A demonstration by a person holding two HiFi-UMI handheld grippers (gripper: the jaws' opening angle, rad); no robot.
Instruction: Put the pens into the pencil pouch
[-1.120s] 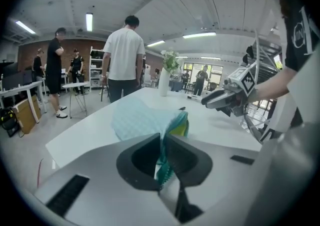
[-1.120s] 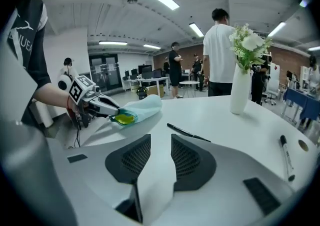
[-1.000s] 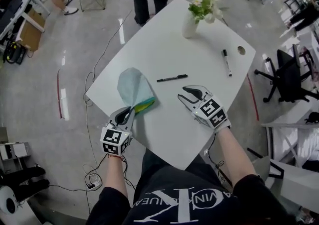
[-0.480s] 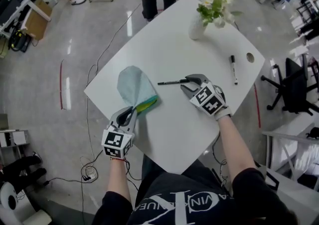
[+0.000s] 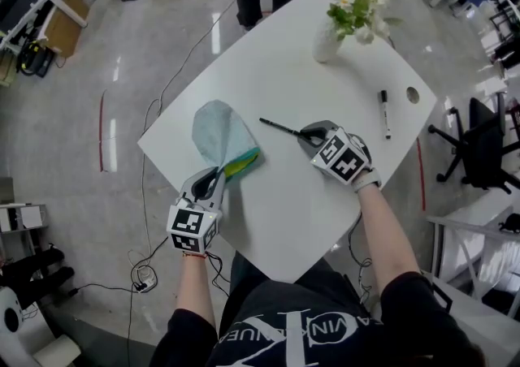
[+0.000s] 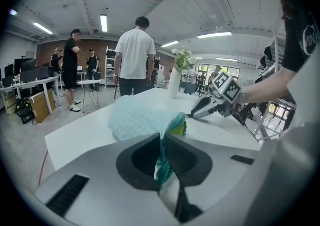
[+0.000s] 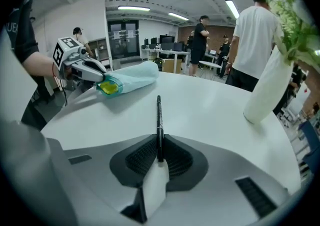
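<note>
Your right tool (image 5: 307, 134), in the head view, sits just right of the pencil pouch (image 5: 218, 136), its jaws closing on the rear end of a black pen (image 5: 280, 126) whose tip points back toward the pouch. Your left tool (image 5: 213, 181) is at the pouch's near end, clamped on the edge of its mouth, where yellow lining shows. A second pen (image 5: 384, 114) lies well to the right of the pouch, close to the far edge of the white desk (image 5: 268, 219). A vase of flowers (image 5: 327, 41) stands beyond the pouch, toward the desk's far corner.

In the left gripper view, the jaws are pinched together on the teal zip edge of the pouch, which bulges away in front of them. The right tool shows past the pouch, low over the desk.

In the right gripper view, the black pen stands between the ribbed pads, caught only at its last bit, with nearly all its length sticking out toward the pouch.

Risks, as a judgement: a hold that far back lets the pen swing or slip as you lift. The mouth looks barely open, so the tip may snag the lip and push the pouch. A nudge could roll the second pen off the desk.
</note>
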